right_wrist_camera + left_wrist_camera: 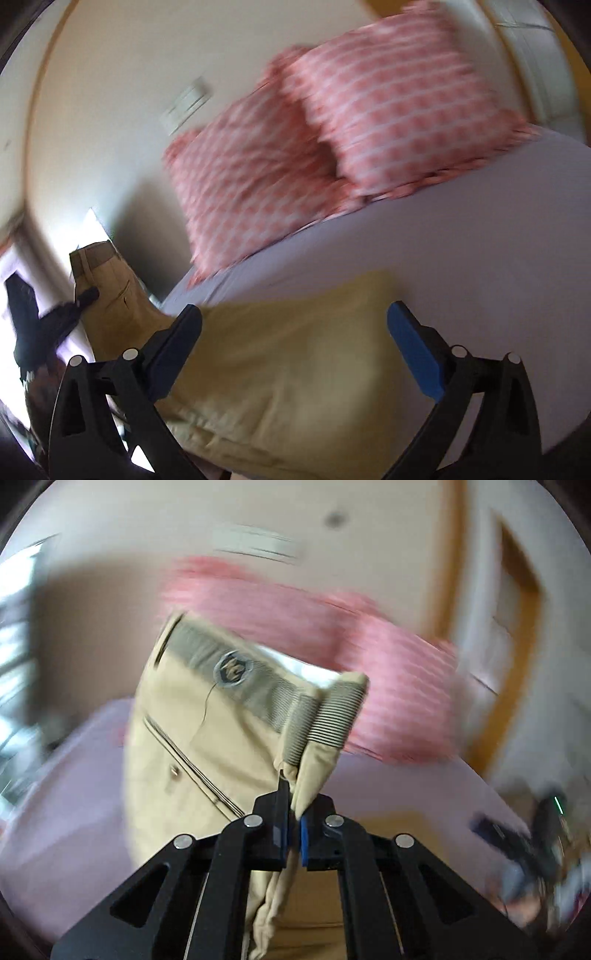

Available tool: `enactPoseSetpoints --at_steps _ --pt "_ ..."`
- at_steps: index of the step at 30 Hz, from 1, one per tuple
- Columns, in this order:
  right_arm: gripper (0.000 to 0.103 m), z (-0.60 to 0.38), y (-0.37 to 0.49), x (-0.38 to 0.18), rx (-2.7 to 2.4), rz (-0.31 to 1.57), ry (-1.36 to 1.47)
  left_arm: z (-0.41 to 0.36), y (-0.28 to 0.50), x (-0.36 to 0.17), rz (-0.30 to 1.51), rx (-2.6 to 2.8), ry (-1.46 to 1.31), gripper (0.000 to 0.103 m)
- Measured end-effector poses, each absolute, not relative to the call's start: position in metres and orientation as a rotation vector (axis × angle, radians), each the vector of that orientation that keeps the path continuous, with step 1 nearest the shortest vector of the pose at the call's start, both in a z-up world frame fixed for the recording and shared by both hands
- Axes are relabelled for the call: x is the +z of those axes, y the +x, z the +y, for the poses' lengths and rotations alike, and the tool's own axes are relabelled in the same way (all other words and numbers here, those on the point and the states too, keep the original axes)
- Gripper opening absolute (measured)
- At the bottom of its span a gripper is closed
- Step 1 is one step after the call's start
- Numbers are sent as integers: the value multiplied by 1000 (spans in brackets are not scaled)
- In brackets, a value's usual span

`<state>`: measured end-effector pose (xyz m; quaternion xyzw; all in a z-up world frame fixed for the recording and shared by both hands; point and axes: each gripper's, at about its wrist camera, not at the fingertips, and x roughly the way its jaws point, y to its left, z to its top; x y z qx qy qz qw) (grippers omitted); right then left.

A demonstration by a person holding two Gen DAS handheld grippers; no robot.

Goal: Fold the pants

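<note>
From the left wrist view, the left hand-held gripper [293,812] is clamped on a bunched fold of the tan pants [192,716] just below the ribbed waistband [258,686], holding that end up in the air over the bed [74,812]. From the right wrist view, the right hand-held gripper [295,350] hangs wide apart and holds nothing, above the pant legs lying on the lilac sheet near the pink pillows [332,129]. With only one thin pinch taking the weight, I'd worry the cloth slips out or the legs drag crooked.

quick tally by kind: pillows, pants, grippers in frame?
Pink patterned pillows: 2
Tan pants: 1
Grippers: 2 — left gripper shut on the pants below the waistband, right gripper open over the pants
Bed: 1
Total: 6
</note>
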<state>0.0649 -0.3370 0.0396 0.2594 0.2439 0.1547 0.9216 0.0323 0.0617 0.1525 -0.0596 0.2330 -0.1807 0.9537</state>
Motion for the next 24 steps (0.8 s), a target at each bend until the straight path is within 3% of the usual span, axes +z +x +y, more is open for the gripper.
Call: enactPoseSetpoints --at_steps 4,7,11,15,16,18,20,22,24 --pt "102 -382 60 30 269 510 677 -56 39 102 600 -618 60 4" --pt "102 -396 65 15 299 576 751 -100 29 56 692 -735 162 5" --pt "102 -387 85 -6 346 695 757 -106 -12 47 535 -766 341 9" --pt "100 -363 107 -18 407 773 734 -64 -25 66 555 -861 186 13" --pt "97 -358 111 -18 413 786 713 -39 -25 76 553 -857 115 17" --pt "84 -346 121 -20 405 826 641 -8 -25 89 532 -792 26 50" --pt "78 -340 129 -22 380 852 597 35 -1 101 540 -616 -66 59" --pt "71 -340 134 -22 366 854 576 77 32 94 599 -424 -114 61" --pt "56 -339 141 -23 371 874 573 108 68 78 719 -327 -199 61"
